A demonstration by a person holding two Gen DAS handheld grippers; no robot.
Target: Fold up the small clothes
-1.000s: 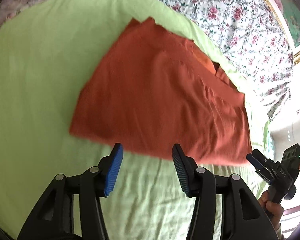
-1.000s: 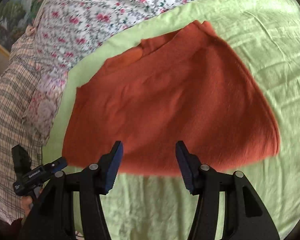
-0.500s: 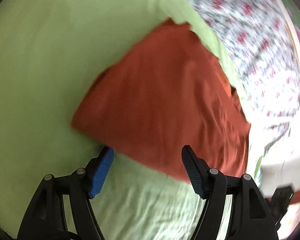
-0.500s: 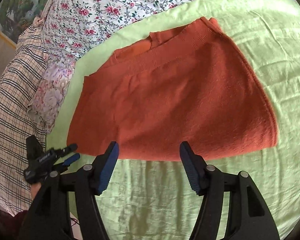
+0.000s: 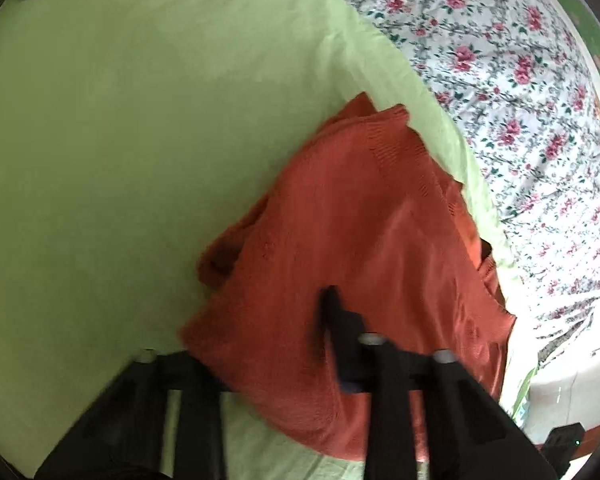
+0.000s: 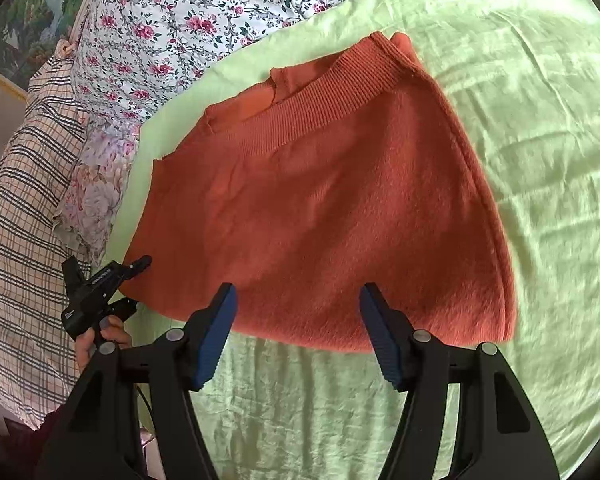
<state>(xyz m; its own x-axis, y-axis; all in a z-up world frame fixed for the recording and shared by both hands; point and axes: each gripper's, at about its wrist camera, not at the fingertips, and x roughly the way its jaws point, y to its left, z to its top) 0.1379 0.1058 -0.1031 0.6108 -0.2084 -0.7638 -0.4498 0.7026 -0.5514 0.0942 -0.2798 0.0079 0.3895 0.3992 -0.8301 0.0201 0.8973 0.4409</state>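
A rust-orange knit garment (image 6: 324, 208) lies folded flat on a light green sheet (image 6: 540, 120); its ribbed hem faces the far side. My right gripper (image 6: 298, 332) is open and empty, fingers just over the garment's near edge. In the left wrist view the garment (image 5: 360, 240) is close and its left edge is bunched up. My left gripper (image 5: 260, 344) straddles the near left corner: the cloth covers the left finger, and the right finger (image 5: 336, 320) lies on top. In the right wrist view the left gripper (image 6: 120, 284) shows at the garment's left edge, jaws apart.
A floral bedspread (image 6: 172, 20) lies beyond the green sheet. A plaid cloth (image 6: 16, 240) and a floral pillow (image 6: 92, 200) sit to the left. The green sheet is wrinkled near me (image 6: 300, 420).
My left gripper has moved forward and right onto the garment's near left corner, and the cloth's left edge has bunched and lifted. My right gripper has edged closer to the near edge.
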